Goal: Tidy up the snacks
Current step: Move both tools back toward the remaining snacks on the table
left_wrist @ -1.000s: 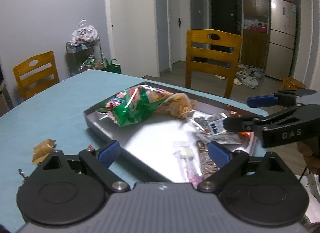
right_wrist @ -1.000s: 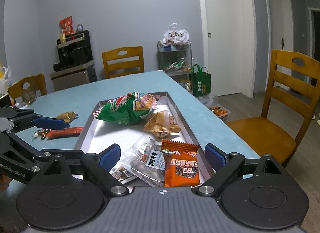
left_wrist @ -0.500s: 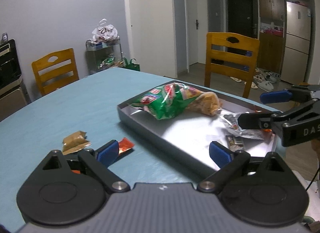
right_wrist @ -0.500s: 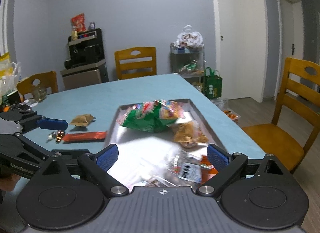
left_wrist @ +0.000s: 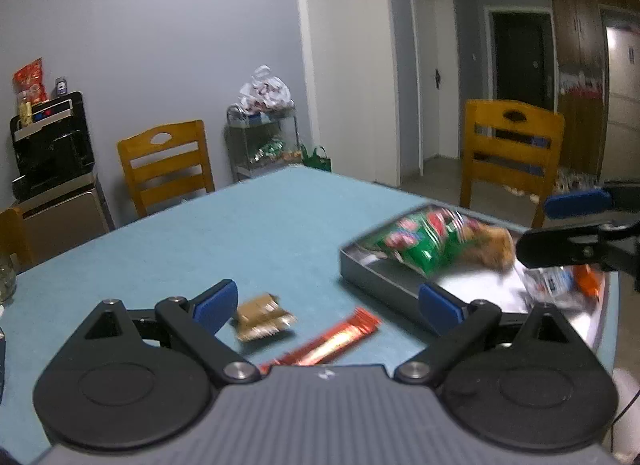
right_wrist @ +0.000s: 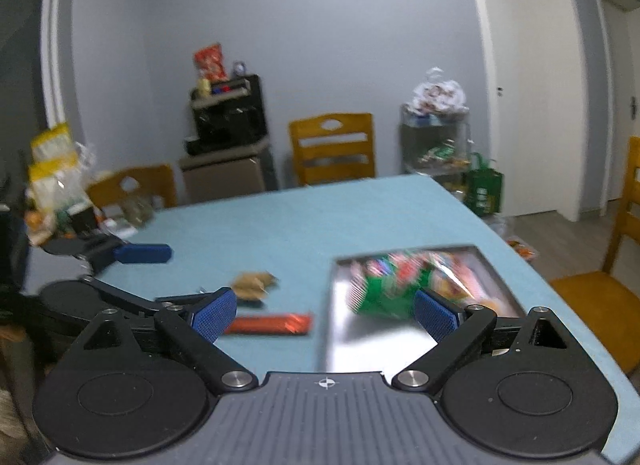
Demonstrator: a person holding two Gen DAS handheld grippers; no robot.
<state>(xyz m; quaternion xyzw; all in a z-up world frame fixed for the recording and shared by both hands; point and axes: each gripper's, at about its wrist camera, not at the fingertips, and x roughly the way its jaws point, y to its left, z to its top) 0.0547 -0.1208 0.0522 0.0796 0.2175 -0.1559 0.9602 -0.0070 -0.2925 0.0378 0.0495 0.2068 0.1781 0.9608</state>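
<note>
foil glints on the red snack bar [left_wrist: 332, 339], a long flat wrapper lying on the teal table [left_wrist: 248, 233] just ahead of the left gripper [left_wrist: 326, 305], between its spread blue-padded fingers [left_wrist: 214, 303]; nothing is held. beside the bar, nearer the left finger, sits a small crumpled brown packet [left_wrist: 260, 315]. off to the right of this gripper stands the shallow grey metal tray [left_wrist: 376, 279] with straight walls, holding a glossy green chip bag [left_wrist: 416, 245] and a tan packet [left_wrist: 494, 249], both smeared by blur; the tray's far end is hidden behind the right gripper [left_wrist: 560, 225].

from the right wrist, the right gripper [right_wrist: 324, 311] is also released and empty, its ribbed blue pads [right_wrist: 212, 313] wide apart. the bar [right_wrist: 270, 324] lies ahead near its left finger, the brown packet [right_wrist: 254, 283] just beyond, the tray [right_wrist: 348, 345] ahead on the right. the bag's [right_wrist: 384, 285] print is too blurred to read. the left gripper [right_wrist: 140, 254] shows at the left edge, partly cut off.
</note>
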